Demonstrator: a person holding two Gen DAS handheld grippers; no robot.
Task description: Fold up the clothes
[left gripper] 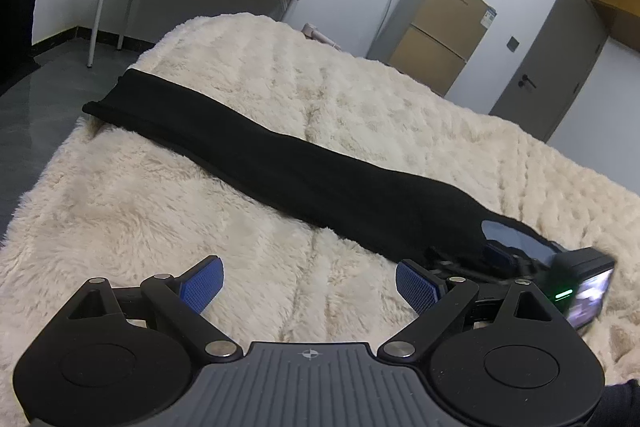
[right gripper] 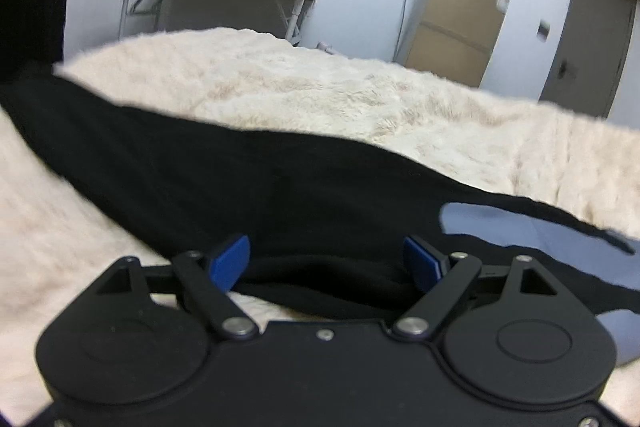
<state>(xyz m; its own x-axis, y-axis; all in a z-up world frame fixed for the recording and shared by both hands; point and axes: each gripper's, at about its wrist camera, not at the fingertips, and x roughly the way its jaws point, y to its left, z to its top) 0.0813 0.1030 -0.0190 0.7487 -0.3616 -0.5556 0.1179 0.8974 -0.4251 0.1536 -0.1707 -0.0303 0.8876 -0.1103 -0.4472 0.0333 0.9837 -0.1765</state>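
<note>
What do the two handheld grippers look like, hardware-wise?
Both match: the left gripper and right gripper have matte black linkage arms with silver pivot pins, round black hubs and blue textured finger pads. The left's grey ribbed body carries a small crosshair mark. A dark sleeve edge shows at lower right.

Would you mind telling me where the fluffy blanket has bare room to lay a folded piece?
Free: the wide stretch of cream blanket beyond the black garment, toward the fridge side, and the patch on its near side ahead of the left claw. Crowded: the garment's right end, where the right claw sits open over the cloth.
</note>
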